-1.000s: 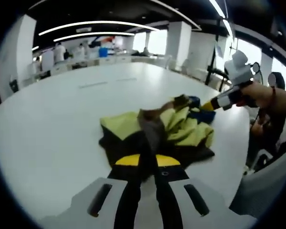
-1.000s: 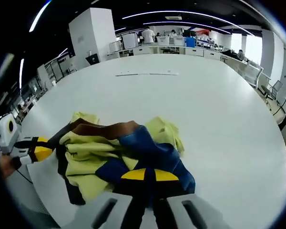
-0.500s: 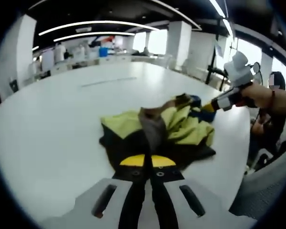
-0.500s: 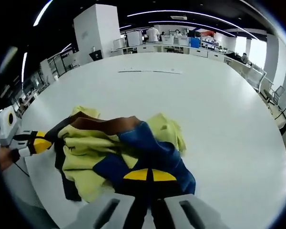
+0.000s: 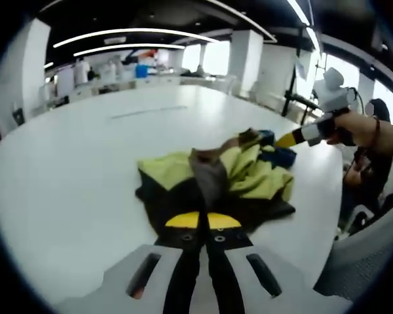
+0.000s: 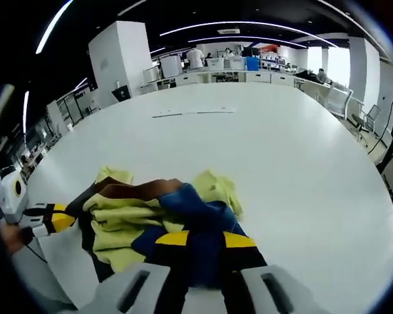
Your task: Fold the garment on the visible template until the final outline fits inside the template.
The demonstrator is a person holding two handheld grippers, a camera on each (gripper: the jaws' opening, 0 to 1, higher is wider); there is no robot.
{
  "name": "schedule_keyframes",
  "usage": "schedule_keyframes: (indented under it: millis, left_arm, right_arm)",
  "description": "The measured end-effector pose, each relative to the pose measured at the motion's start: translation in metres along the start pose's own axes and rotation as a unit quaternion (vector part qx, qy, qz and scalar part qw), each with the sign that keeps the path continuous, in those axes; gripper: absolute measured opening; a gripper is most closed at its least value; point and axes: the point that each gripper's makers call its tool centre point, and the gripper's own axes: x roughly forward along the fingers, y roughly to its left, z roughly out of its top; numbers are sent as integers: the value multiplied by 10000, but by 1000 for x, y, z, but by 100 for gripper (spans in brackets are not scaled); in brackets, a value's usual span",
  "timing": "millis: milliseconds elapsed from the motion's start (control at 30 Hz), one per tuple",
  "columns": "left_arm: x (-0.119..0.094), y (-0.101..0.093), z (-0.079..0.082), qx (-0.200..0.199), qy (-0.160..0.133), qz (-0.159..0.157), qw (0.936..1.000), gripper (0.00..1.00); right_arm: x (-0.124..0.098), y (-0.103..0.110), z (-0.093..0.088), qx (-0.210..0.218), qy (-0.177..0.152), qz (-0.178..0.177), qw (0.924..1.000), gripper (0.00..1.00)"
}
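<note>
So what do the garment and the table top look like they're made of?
The garment looks like soft woven or knit cloth in yellow-green, blue, brown and black panels; it bunches into limp folds with a matte face. The table looks like a hard, smooth white laminate or painted board; it is flat, with a faint sheen. The exact fibre and board cannot be told.

Big white table, one crumpled garment on it

I see the table [image 5: 72,170] as a broad, smooth white top. On it lies a bunched garment [image 5: 216,180] in yellow-green, black, brown and blue, heaped in loose folds near the table's edge closest to me. Far across the top from the garment I make out a thin dark strip [image 6: 193,113] lying flat.
</note>
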Motion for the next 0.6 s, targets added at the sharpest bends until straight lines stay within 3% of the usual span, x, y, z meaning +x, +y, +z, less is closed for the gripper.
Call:
schedule_keyframes:
  millis: [367,600]
  left_arm:
    - [-1,-1,-1,29,35,-37,10000,0]
    - [-1,-1,-1,-16,43,-57,10000,0]
  right_arm:
    - [5,-9,11,148,-146,-201,9996,14]
    - [8,-13,12,115,-113,-247,9996,8]
